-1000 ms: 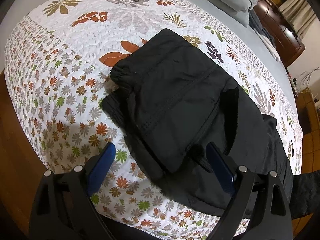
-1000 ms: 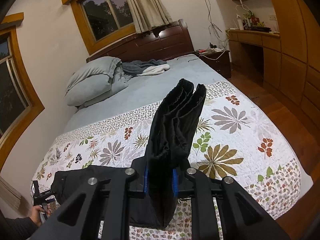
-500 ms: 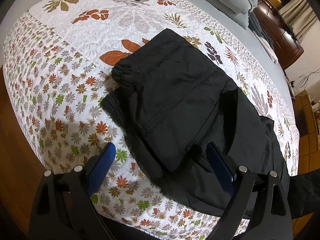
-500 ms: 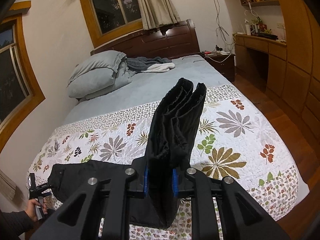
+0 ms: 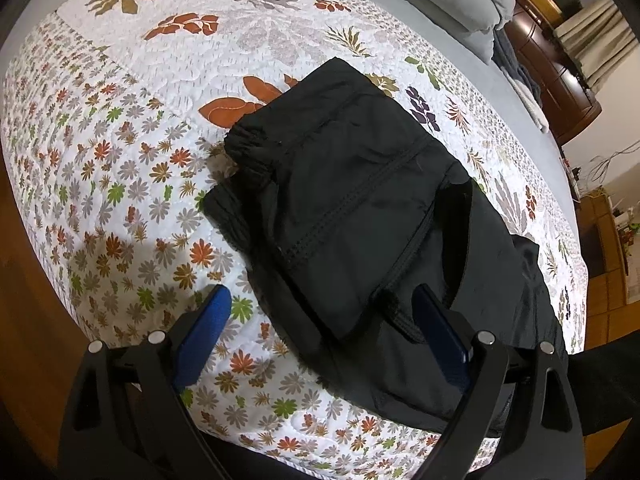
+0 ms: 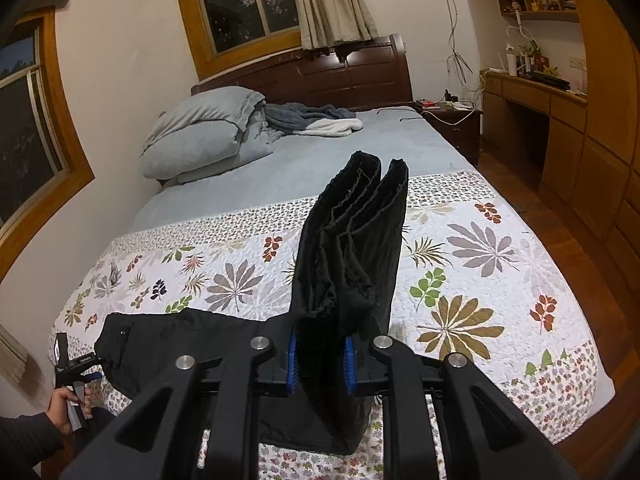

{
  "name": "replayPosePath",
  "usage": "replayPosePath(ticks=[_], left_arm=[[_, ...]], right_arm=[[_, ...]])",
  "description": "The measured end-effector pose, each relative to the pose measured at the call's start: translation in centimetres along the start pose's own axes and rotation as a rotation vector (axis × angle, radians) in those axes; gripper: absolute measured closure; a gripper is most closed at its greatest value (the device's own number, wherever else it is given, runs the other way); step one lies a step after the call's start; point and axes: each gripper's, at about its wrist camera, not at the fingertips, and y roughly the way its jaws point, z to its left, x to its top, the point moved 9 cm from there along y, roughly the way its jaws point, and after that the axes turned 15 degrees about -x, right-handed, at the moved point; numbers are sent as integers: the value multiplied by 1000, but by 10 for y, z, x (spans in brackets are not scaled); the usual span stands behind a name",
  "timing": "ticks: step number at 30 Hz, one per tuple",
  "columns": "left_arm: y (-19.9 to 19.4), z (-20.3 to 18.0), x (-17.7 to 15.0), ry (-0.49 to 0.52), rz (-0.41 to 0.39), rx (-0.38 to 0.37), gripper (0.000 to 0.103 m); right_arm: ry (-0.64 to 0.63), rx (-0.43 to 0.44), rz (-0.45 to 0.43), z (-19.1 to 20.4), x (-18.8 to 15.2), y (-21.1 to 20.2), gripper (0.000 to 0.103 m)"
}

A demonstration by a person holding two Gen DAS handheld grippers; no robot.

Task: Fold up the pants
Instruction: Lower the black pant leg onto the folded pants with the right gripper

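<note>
Down at the bottom of the left wrist view, the left gripper (image 5: 320,332) hangs over the bed with its blue pads (image 5: 204,328) spread wide, grabbing nothing. Black pants (image 5: 360,216) lie partly folded mid-frame on the floral quilt (image 5: 120,160), one layer stacked over another, reaching down between the fingers without touching the pads as far as I can see. Over in the right wrist view, the right gripper (image 6: 320,360) at bottom centre is clamped on a bunched fold of the pants (image 6: 348,260), which stands up above the jaws. Lower left, a hand (image 6: 66,404) holds the other gripper by the quilt (image 6: 480,260) edge.
</note>
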Motion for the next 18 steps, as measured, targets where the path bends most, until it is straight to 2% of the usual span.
replayPosePath(ticks=[18], left_arm=[[-9, 6, -2, -32, -11, -47, 12]], right_arm=[[-86, 21, 36, 43, -5, 9, 86]])
